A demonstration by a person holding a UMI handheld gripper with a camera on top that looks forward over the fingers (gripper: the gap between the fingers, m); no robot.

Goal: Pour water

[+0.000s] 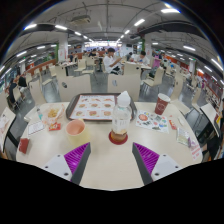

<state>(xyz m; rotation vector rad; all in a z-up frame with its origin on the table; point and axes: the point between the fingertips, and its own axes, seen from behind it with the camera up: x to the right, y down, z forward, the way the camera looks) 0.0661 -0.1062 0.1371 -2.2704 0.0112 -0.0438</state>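
A clear water bottle with a pale cap stands upright on a small red coaster on the cream table. It is just ahead of my gripper, beyond the fingertips and roughly centred between them. My fingers are spread wide with bare tabletop between the purple pads, holding nothing. An orange cup sits left of the bottle and a reddish-brown cup stands farther back to the right.
A tray with round items lies behind the bottle. Small dishes sit to the right, a pink bowl and packets to the left. Chairs and more tables fill the room beyond.
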